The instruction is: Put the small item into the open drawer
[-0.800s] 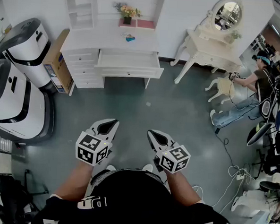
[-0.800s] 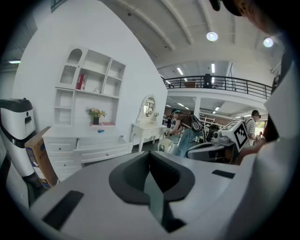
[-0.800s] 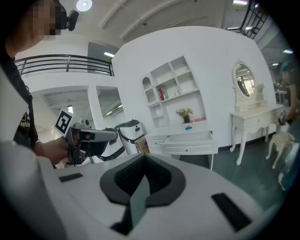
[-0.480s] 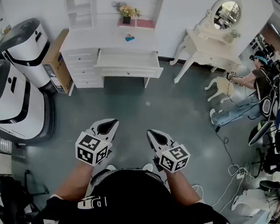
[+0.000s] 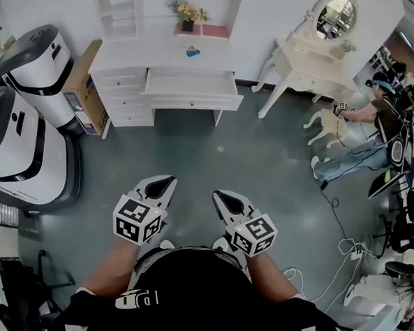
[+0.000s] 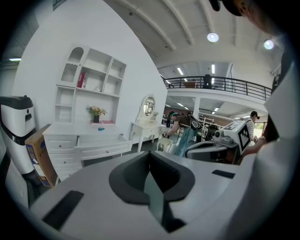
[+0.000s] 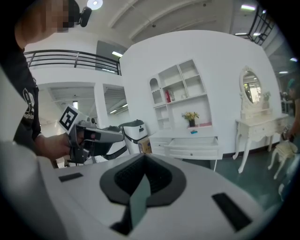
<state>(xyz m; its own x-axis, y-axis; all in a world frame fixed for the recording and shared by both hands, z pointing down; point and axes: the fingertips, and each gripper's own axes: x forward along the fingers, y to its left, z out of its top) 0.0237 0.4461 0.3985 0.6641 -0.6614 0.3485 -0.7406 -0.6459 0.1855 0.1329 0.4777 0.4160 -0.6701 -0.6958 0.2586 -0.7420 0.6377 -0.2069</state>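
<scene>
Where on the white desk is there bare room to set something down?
The open drawer looks bare inside. The desk top is free left of the small blue item, in front of the shelf unit. Behind that item, the flower pot and a pink thing crowd the back.

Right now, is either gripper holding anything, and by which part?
Nothing is held: the left gripper and right gripper are shut and empty. The small item lies on the desk.

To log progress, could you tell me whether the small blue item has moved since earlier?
No; the small blue item still lies on the desk near the flower pot.
</scene>
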